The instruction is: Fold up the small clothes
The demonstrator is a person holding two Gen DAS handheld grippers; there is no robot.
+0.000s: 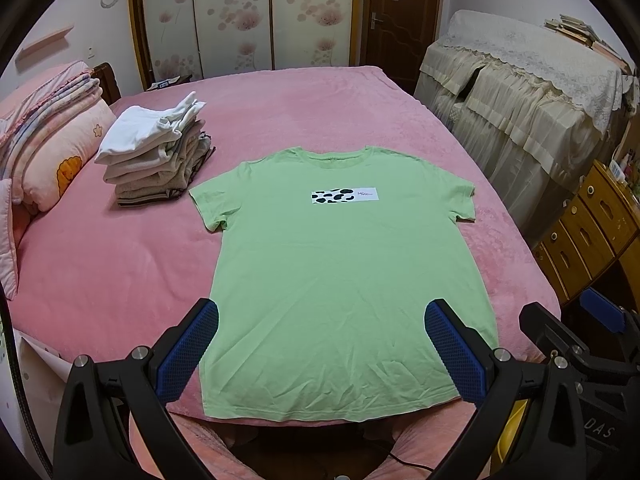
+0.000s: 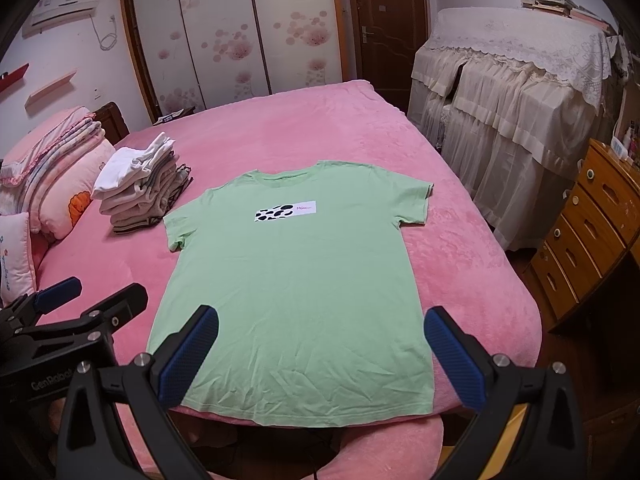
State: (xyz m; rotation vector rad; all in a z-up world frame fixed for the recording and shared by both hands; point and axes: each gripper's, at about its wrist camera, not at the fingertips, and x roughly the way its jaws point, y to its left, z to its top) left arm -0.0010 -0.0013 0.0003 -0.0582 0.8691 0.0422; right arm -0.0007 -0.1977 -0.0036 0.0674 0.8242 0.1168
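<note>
A light green T-shirt [image 1: 340, 272] with a white cow-spot chest patch lies flat, front up, on the pink bed [image 1: 120, 272], its hem at the near edge. It also shows in the right wrist view [image 2: 296, 292]. My left gripper [image 1: 320, 320] is open and empty, held above the shirt's lower part. My right gripper [image 2: 320, 324] is open and empty, also above the hem area. The right gripper appears at the right edge of the left wrist view [image 1: 568, 324]; the left gripper appears at the left edge of the right wrist view [image 2: 88, 300].
A stack of folded clothes [image 1: 156, 152] sits on the bed left of the shirt, also seen in the right wrist view [image 2: 140, 192]. Pillows and quilts [image 1: 48, 136] lie far left. A lace-covered cabinet [image 1: 528, 100] and wooden drawers [image 1: 592, 232] stand right of the bed.
</note>
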